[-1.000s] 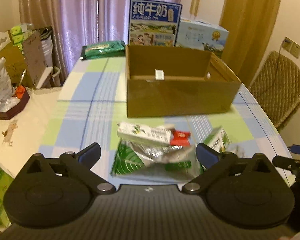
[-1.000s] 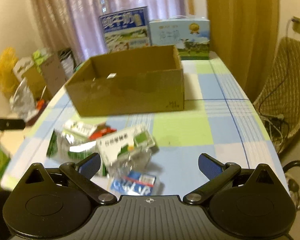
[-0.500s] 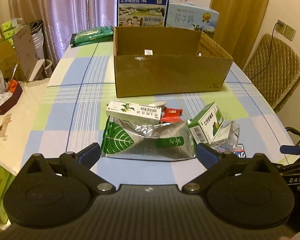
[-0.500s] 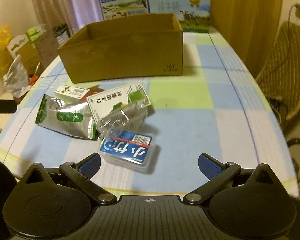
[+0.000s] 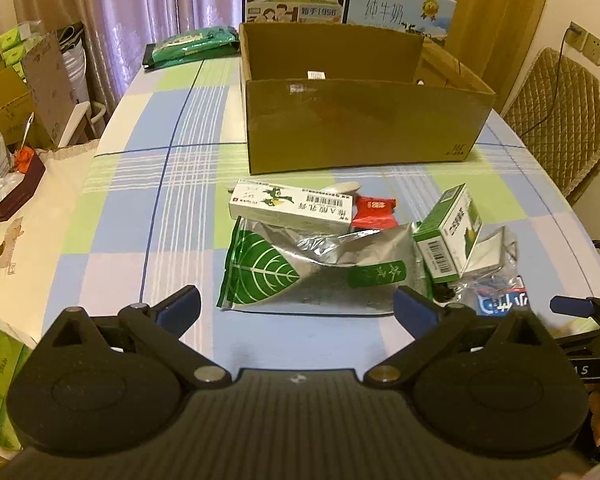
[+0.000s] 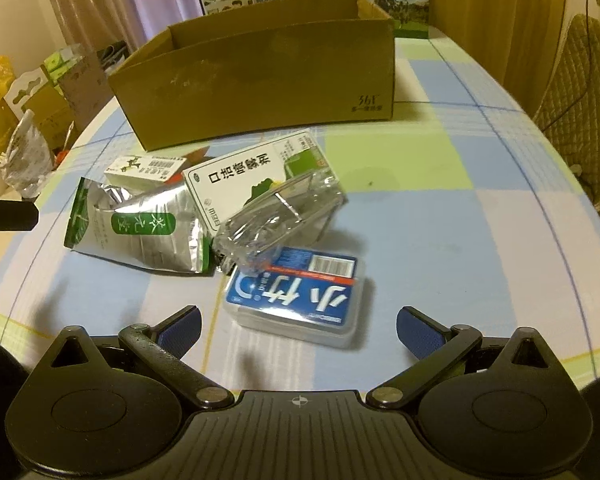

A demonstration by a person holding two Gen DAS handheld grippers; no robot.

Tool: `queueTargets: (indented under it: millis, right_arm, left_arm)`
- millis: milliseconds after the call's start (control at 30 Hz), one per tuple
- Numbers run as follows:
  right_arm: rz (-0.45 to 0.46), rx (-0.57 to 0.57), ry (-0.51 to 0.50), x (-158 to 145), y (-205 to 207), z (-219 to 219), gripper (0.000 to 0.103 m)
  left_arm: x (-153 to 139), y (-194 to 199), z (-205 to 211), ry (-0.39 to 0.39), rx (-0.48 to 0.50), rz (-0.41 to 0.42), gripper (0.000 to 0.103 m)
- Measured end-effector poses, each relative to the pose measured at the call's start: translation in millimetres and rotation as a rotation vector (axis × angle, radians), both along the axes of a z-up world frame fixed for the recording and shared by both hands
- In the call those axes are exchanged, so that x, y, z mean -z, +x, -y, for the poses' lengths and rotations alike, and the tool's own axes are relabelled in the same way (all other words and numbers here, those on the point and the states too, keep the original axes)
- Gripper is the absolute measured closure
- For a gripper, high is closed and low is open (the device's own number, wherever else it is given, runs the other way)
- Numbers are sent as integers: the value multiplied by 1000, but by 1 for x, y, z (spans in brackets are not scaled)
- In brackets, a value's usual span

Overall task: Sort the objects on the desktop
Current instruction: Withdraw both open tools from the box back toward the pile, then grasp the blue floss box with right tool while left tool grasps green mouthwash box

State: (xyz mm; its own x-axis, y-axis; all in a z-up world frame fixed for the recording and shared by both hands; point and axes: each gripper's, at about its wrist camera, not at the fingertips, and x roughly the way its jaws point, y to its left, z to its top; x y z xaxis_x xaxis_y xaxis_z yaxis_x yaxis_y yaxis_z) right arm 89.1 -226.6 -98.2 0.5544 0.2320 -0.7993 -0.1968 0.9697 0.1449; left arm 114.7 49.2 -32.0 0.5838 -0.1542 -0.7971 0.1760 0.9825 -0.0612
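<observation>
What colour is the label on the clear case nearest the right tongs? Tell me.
Blue with white characters and a red stripe; the clear case shows best in the right wrist view.

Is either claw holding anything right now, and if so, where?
Nothing is held. The left claw and right claw are both open above the table.

My left wrist camera looks low across the table at the cardboard box; my right wrist camera sits nearer, angled from the right. Both share the box and the silver pouch.
</observation>
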Motion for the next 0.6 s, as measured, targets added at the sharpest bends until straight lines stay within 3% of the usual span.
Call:
queueTargets:
  millis: [600]
  right_arm:
    - [27,34,-24,23,11,-8,2]
  left_arm:
    - [20,21,16,-2,65,-40,2]
